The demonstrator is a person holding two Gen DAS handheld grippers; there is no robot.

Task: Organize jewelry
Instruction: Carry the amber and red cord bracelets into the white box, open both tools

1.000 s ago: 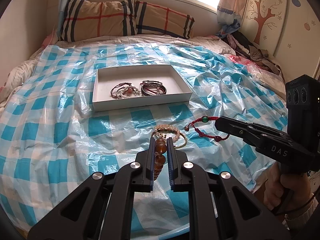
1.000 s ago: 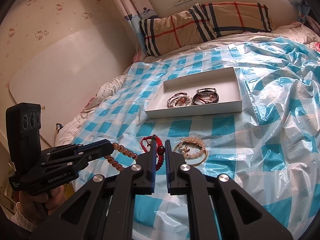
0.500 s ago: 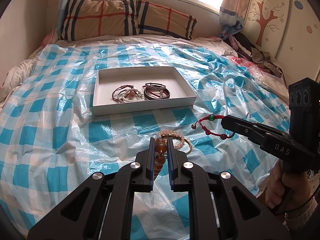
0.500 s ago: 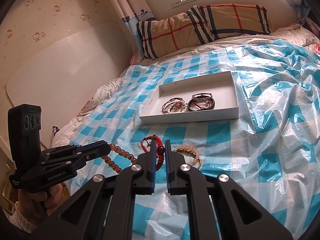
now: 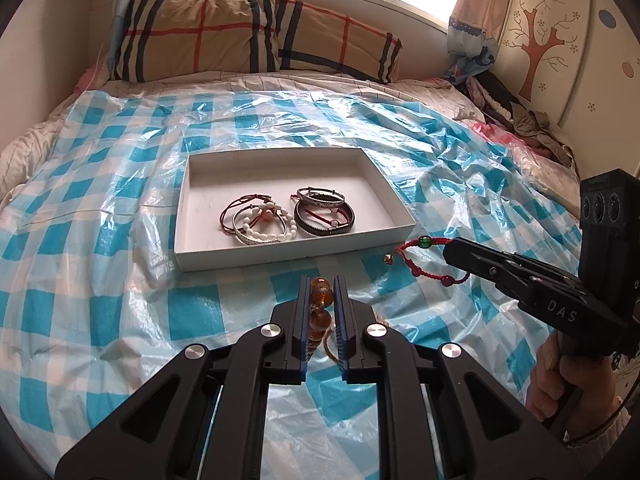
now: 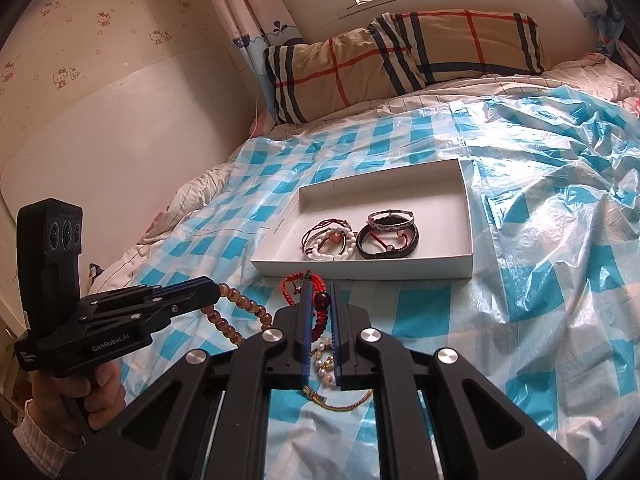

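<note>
A bedroom bed draped in a crinkled blue-and-white checked plastic sheet (image 5: 100, 208), plaid tan pillows (image 5: 240, 36) leaning at the head under a bright window. Sitting mid-sheet, a shallow rectangular white cardboard tray (image 5: 384, 184), holding a cluster of bracelets: white-beaded and red-corded bangles (image 5: 260, 222) lying just beside dark leather and patterned bands (image 5: 324, 212), the two groups close together in the nearer half of the tray.

Hovering just short of the tray's near wall, the left gripper (image 5: 322, 296), jaws closed narrowly on a strand of round amber-brown beads (image 6: 236, 320), the strand hanging in a loop below the fingertips. Alongside, the right gripper (image 6: 320, 300), jaws pinching tight on a braided red cord bracelet with a green bead (image 5: 424, 258), the cord dangling free above the sheet near the tray's right corner.

Lying on the sheet beneath the right gripper, a pale pearl-like beaded bracelet with a thin gold bangle (image 6: 332, 384), partly hidden by the jaws.
</note>
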